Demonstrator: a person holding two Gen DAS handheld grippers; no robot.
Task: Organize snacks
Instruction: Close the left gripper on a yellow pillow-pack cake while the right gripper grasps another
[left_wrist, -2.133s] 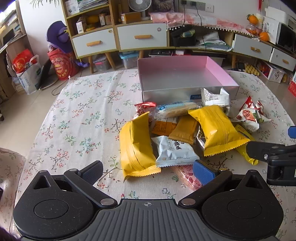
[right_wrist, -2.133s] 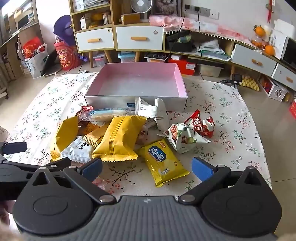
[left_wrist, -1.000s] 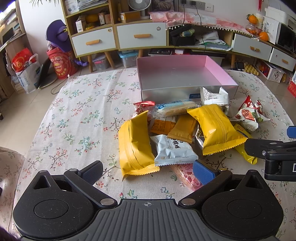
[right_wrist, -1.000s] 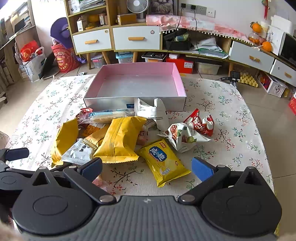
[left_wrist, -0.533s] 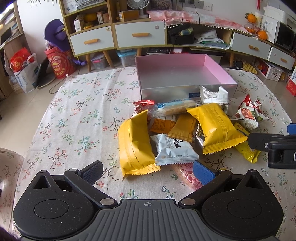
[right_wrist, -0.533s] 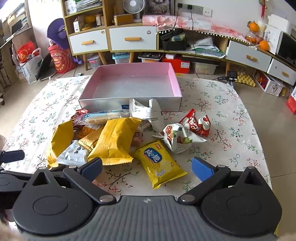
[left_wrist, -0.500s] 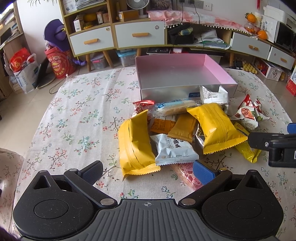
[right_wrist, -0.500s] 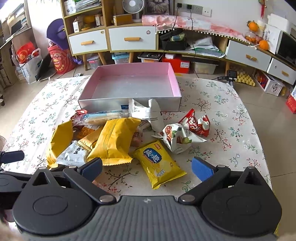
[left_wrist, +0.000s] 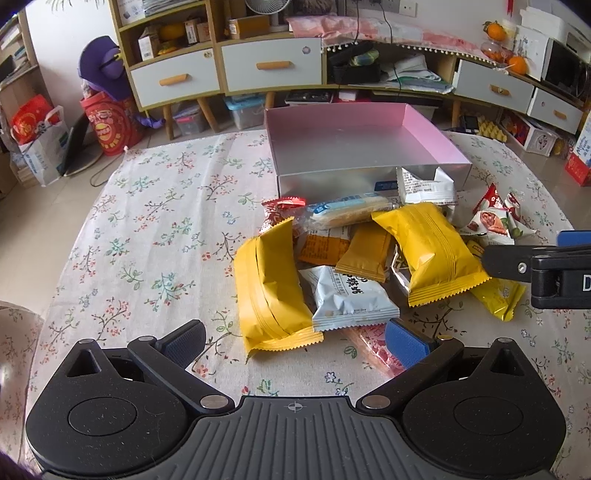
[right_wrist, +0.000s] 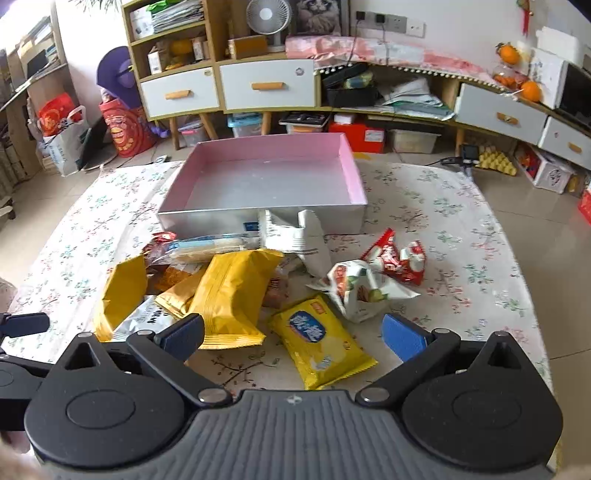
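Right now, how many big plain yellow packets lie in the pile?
2: the left yellow packet at the pile's left edge, the right yellow packet leaning over the middle. Others may be hidden beneath.

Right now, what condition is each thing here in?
left gripper: open, holding nothing
right gripper: open, holding nothing
pink box: open, nothing inside
snack packets: heaped on the tablecloth, outside the box
white wrapper: crumpled, by the box's front wall
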